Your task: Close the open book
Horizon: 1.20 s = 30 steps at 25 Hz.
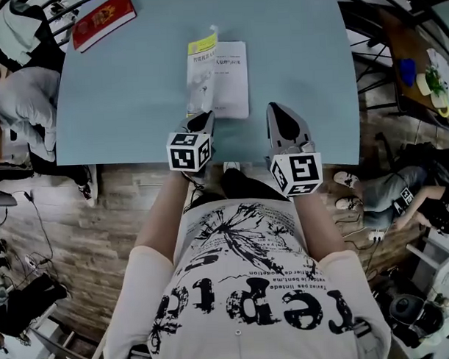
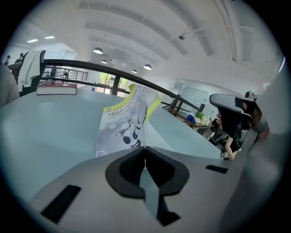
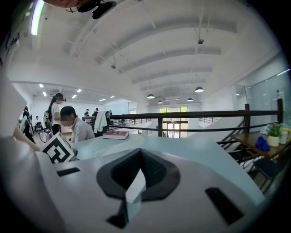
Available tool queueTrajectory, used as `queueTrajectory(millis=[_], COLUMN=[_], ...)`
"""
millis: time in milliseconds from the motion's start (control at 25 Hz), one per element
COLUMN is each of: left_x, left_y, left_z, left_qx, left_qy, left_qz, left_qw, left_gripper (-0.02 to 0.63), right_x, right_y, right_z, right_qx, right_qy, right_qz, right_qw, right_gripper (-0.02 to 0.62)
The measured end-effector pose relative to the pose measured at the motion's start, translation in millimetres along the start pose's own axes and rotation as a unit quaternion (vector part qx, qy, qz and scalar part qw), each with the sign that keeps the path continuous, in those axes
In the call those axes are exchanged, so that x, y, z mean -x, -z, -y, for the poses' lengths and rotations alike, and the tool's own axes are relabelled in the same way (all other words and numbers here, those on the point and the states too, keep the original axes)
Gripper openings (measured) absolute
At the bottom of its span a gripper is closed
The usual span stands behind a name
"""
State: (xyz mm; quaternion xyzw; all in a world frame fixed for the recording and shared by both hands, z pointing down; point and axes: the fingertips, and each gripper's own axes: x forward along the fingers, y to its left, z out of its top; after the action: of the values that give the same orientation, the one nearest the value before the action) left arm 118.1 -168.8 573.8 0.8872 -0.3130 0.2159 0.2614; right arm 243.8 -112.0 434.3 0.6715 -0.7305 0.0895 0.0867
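A thin book lies open in the middle of the blue table. Its white right half lies flat. Its grey cover with a yellow-green top stands tilted up along the left side. My left gripper is at the cover's near edge with its jaws closed on that edge. In the left gripper view the raised cover rises straight from the shut jaw tips of my left gripper. My right gripper hovers to the right of the book, shut and holding nothing. It points across the table in the right gripper view.
A red book lies at the table's far left corner; it also shows in the left gripper view and the right gripper view. A person sits beyond the table's left side. A railing and chairs surround the table.
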Motion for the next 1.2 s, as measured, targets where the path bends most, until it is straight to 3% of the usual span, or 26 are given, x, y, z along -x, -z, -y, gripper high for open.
queueTrajectory(millis=[400, 680, 920, 1040, 1200], left_x=[-25, -29, -28, -22, -6], left_y=[25, 28, 30, 28, 10], left_z=[5, 13, 21, 19, 19], left_qx=[-0.087, -0.089, -0.103, -0.107, -0.117], left_qy=[-0.018, 0.024, 0.058, 0.055, 0.04], left_qz=[-0.082, -0.1, -0.099, -0.098, -0.06], left_qw=[0.9927, 0.9907, 0.9881, 0.9878, 0.9905], left_gripper=[0.021, 0.058, 0.146, 0.15, 0.122], right_x=[6, 6, 4, 3, 3], right_y=[18, 25, 26, 24, 16], right_z=[7, 10, 9, 6, 5], right_qx=[-0.006, -0.012, -0.014, -0.015, -0.015], right_qy=[0.01, 0.012, 0.014, 0.013, 0.025], right_qz=[-0.021, -0.03, -0.031, -0.033, -0.03], right_qw=[1.0, 0.999, 0.999, 0.999, 0.999], right_gripper=[0.008, 0.008, 0.008, 0.008, 0.008])
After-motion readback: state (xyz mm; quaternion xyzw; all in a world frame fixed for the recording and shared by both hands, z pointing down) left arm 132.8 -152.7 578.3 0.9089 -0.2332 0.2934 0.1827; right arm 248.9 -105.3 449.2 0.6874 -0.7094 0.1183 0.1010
